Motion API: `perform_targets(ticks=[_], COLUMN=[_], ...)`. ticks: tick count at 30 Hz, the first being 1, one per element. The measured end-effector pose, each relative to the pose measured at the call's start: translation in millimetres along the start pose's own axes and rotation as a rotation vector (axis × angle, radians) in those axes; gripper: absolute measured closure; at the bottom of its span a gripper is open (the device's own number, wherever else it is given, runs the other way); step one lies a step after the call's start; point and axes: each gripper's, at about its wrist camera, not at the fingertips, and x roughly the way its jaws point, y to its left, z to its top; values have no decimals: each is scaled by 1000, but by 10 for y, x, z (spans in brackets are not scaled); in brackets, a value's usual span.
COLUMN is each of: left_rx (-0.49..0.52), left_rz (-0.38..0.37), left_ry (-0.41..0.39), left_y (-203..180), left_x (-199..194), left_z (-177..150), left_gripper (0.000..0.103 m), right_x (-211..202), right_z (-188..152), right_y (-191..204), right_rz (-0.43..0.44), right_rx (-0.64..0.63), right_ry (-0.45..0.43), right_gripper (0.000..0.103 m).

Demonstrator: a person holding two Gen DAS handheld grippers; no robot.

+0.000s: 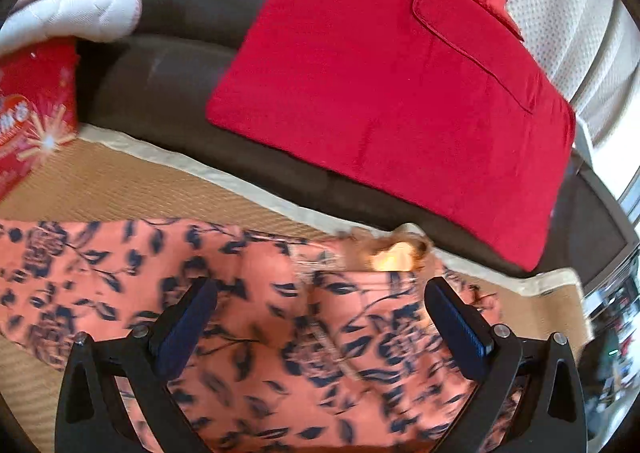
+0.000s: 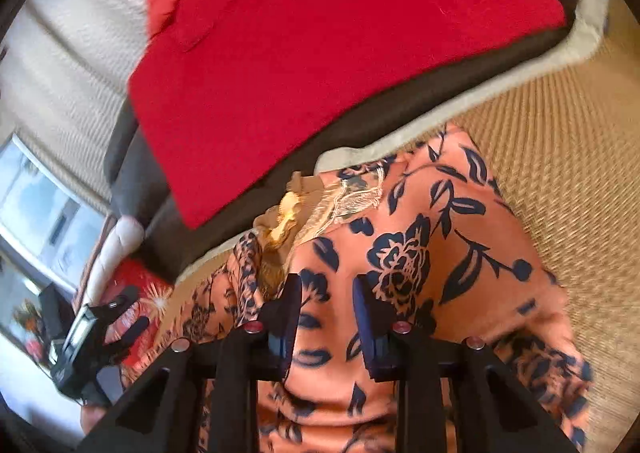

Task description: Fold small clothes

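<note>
Left wrist view: the left hand-held gripper (image 1: 320, 313) is seen spread wide, nothing between its pads, hovering over the salmon floral garment (image 1: 248, 333). The garment is laid out on the woven mat (image 1: 120, 177), with a pale yellowish patch (image 1: 394, 257) showing at its far edge, near the mat's cream border. Beyond lie a dark cushion (image 1: 180, 65) and a folded red cloth (image 1: 380, 93); a red printed bag (image 1: 32, 121) sits at the left. Heavy blur is noted here.

Right wrist view: the right hand-held gripper (image 2: 327, 293) is seen with jaws a little apart; the printed fabric shows through the gap, and no pinch can be made out. The garment (image 2: 420, 253) lies bunched, a fold ridge running toward the lace trim (image 2: 352, 197). The left hand-held gripper (image 2: 120, 313) is caught at the far left.

For a clean fold, an outer edge would best be taken by each gripper, one layer only, and the cloth drawn flat before it is carried over. The bunching near the trim should be smoothed first.
</note>
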Motion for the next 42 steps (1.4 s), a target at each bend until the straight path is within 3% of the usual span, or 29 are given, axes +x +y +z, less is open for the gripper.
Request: perform_targets(ticks=[6,8,12,15,20,24,29,31,32,33,36,39,42], left_rx=[19,46,77,72,94,154,219,196,164,138,94,85,83], left_rz=[15,36,82,67,47,101,238,234,206,182,160,119,79], left_ry=[84,80,29,26,63,140,174,183,213,233,233,204,185], left_y=[-224,-257,-203,-197,-413,-707,-862,-801,-745,-697,-538,-423,-285], left_x=[311,323,230,233,418,768,1050,1077,1095,1102,1007,784,536], left_z=[-86,-87,-46,-24,-107,-207,-299,-303,-296,-290,-248,-152,-95], left_gripper=[0,0,0,0,0,0,2,39,70,86,93,93,93], right_x=[466,588,460,335,145,-36,-107,-34,-33,-29,-76,-320,-404], right_z=[-200,-360,-463,-403,-275,-196,-103,-139,-133,-132,-105,-8,80], right_y=[333,460,623,555,240,100,54,86,67,70,37,-143,-232], right_rz=[39,53,304,208,98,25,5,1,-1,-7,-29,-69,-205], right_rx=[-58,-109,-174,-179,-43,-9,17,21,20,18,17,26,23], right_ry=[188,242,327,248,140,78,66,72,76,76,61,25,-29], right_gripper=[74,74,74,72,72,72,71,71,72,72,72,72,70])
